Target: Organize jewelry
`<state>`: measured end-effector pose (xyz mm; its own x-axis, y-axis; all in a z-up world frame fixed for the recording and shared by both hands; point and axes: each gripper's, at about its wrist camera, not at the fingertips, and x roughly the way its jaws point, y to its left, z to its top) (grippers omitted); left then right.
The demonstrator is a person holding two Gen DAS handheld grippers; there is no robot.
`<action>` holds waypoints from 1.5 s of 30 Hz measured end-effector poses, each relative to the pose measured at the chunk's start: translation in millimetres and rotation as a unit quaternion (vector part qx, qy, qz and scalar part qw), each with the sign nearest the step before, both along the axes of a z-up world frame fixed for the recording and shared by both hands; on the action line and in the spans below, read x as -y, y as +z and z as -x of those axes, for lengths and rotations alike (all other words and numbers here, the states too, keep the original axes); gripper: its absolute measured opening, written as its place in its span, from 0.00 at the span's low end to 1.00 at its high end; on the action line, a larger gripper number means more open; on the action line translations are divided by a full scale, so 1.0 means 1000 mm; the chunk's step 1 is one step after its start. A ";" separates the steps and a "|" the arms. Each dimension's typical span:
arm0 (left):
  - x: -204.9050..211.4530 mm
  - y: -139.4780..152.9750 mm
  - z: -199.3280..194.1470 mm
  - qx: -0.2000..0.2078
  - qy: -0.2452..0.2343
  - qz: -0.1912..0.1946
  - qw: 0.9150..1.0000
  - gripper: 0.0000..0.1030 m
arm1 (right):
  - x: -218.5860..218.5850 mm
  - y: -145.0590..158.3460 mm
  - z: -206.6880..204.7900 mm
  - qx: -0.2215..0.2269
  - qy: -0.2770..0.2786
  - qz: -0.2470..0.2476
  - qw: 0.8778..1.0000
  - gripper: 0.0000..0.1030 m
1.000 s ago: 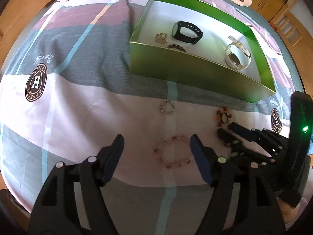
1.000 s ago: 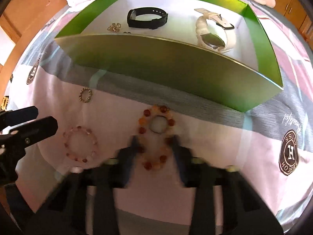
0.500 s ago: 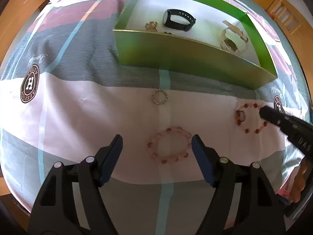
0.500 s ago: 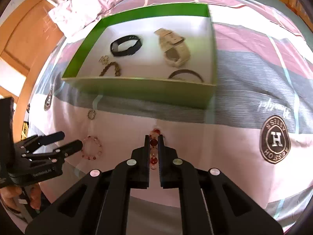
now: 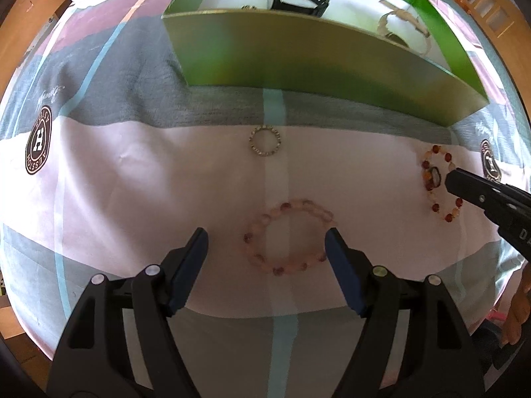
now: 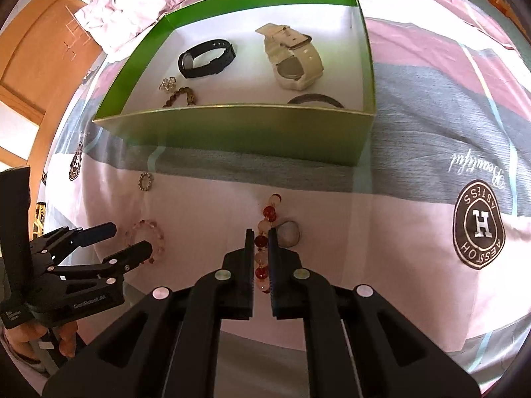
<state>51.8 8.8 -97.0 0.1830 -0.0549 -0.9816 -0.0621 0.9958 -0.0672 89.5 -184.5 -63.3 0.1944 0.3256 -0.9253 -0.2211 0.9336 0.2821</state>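
A striped bedspread [image 5: 139, 179] in pink, grey and white fills both views, with a green box [image 6: 239, 132] set on it toward the far side. Inside the box lie a black watch [image 6: 205, 58], a white watch [image 6: 293, 56], a dark band [image 6: 315, 99] by the near wall, a brown bead bracelet [image 6: 181, 94] and a small clear ornament [image 6: 168, 83] (only the right camera looks down far enough to show the last three clearly; the left camera sees mostly the box's near wall and the tops of the two watches).

The left gripper [image 5: 267, 248] hangs wide open with nothing in its grasp, its blue-padded fingers flanking a pink bead bracelet [image 5: 287, 237] that lies flat on the bedspread between them. Beyond it sits a small silver ring [image 5: 265, 141], near the box.

The right gripper [image 6: 260, 242] is closed tight on a red and amber bead bracelet [image 6: 269, 212], the strand running out ahead of the tips; a pale oval stone [image 6: 288, 232] rests just beside the right finger. The left camera shows this bracelet's full loop at the bedspread's right side.
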 end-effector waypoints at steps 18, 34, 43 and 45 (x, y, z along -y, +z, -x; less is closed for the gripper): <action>0.017 -0.003 -0.006 0.026 -0.018 -0.054 0.998 0.36 | 0.006 -0.001 0.000 -0.004 -0.010 0.000 1.000 0.07; 0.033 0.001 0.003 0.034 -0.041 -0.062 0.997 0.24 | 0.016 -0.012 -0.005 -0.018 -0.044 0.046 0.998 0.32; 0.032 0.001 0.005 0.036 -0.045 -0.067 0.996 0.24 | 0.011 -0.021 -0.005 -0.020 -0.033 0.105 0.994 0.34; 0.033 0.001 0.006 0.036 -0.046 -0.068 0.996 0.24 | 0.008 -0.020 -0.004 -0.018 -0.023 0.113 0.993 0.34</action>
